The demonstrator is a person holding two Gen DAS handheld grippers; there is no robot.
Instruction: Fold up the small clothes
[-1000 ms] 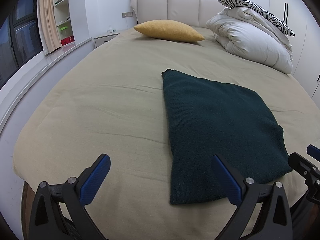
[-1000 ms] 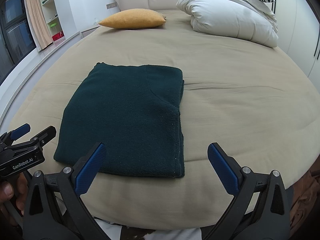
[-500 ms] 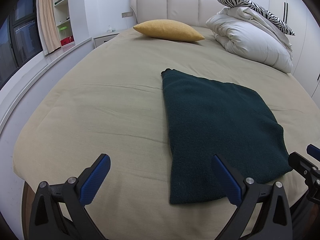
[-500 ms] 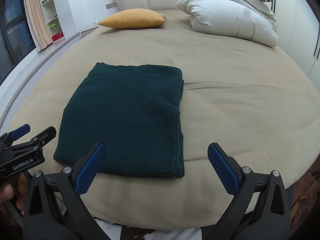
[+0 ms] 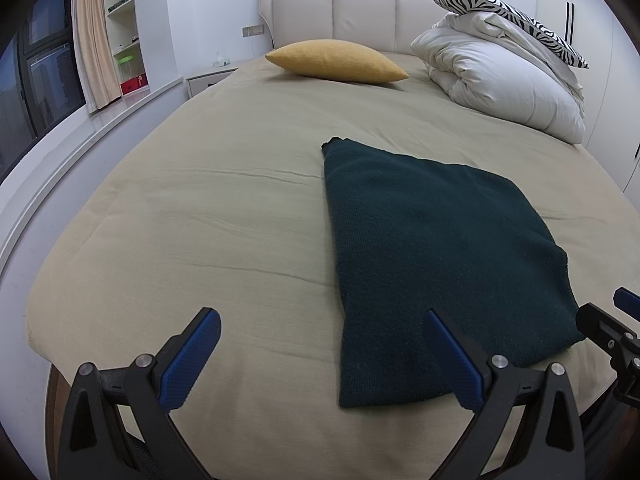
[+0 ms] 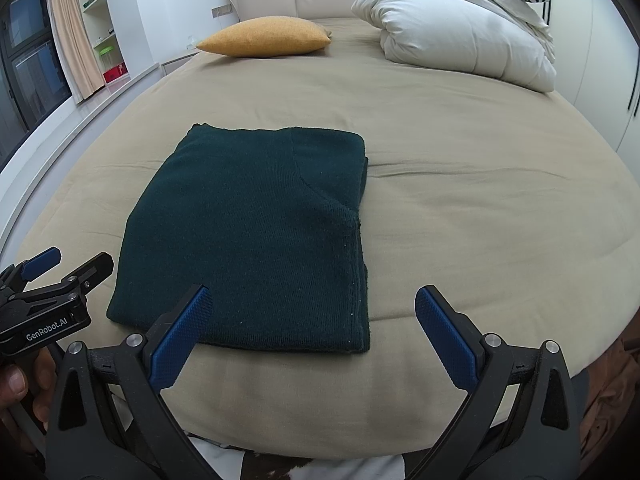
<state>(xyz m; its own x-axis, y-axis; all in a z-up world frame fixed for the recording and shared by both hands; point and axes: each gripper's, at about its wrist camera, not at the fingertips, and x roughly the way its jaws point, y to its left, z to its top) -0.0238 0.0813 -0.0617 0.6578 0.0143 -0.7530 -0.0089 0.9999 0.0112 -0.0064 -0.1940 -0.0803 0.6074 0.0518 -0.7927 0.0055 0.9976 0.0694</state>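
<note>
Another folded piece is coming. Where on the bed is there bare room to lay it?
Bare sheet lies left of the dark green sweater, toward the window, and right of it. The head end is crowded: yellow pillow, white duvet.

- The left gripper [image 5: 322, 354] is held level and low, its blue-padded fingers [image 5: 191, 360] spread wide apart with nothing between them.
- The right gripper [image 6: 312, 332] is held beside it, to its right, fingers [image 6: 446, 336] likewise spread wide and gripping nothing.
- A thumb of the left hand [image 6: 16, 384] is seen at the left gripper's handle.
</note>
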